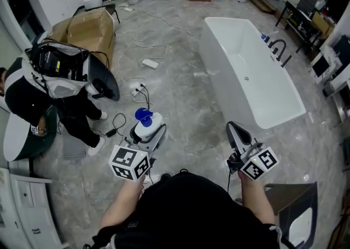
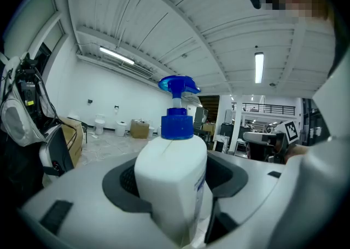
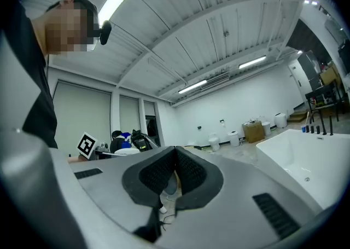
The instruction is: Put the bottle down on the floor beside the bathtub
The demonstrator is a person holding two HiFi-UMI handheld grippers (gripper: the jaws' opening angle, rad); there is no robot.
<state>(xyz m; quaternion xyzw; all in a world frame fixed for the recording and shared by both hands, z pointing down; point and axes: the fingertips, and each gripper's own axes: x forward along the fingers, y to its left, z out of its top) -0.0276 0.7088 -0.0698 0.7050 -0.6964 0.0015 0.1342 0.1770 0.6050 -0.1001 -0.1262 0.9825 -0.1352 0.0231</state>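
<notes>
my left gripper (image 1: pixel 149 133) fingers pinch the bottle (image 1: pixel 146 122) upright at lower centre, well left of the bathtub (image 1: pixel 249 73). right gripper (image 1: pixel 232 129) fingers are pressed together, empty. if i let go before its base sits flat on the floor (image 1: pixel 186 105), i think it tips.

Open floor (image 1: pixel 188 97) runs clear along the bathtub (image 1: pixel 219 75) near side. Left of this strip, loose cables (image 1: pixel 141 92) and a power strip (image 1: pixel 150 63) lie across the ground. A cardboard box (image 1: pixel 90 29) and a bystander (image 1: pixel 27 92) block passage farther left.
</notes>
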